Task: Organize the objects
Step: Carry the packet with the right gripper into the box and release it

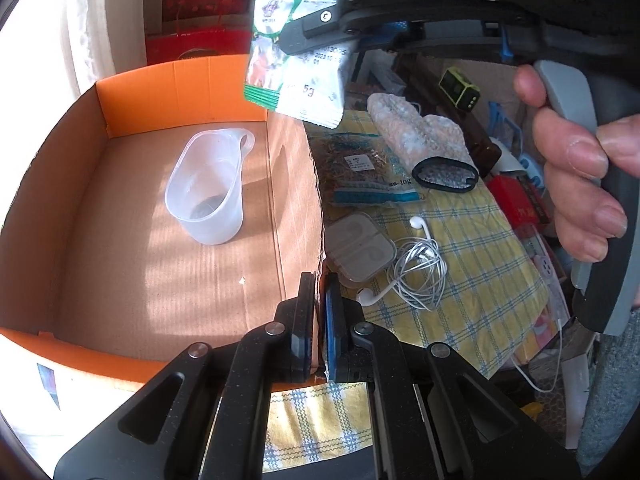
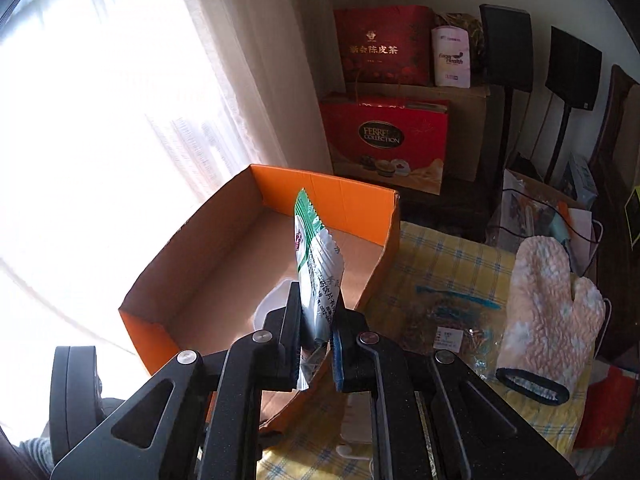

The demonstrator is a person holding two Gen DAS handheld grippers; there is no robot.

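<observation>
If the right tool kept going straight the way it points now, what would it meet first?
Probably the cardboard box: the right tool, shut on the sachets, points down into its open interior, towards the floor near the clear plastic cup. Depth is hard to judge; the cup could come first.

One box (image 1: pixel 180 84) holds one cup (image 1: pixel 208 192). Two sachets (image 1: pixel 296 64) are in the air, overlapping. On the checked cloth (image 1: pixel 472 240) lie one mitt (image 1: pixel 420 136), one herb bag (image 1: pixel 360 172), one earphone case (image 1: pixel 360 248) and one pair of earphones (image 1: pixel 420 268) (two buds, one tangled cord). At the back stand two red gift bags (image 2: pixel 384 48) and two speakers (image 2: pixel 508 48).
</observation>
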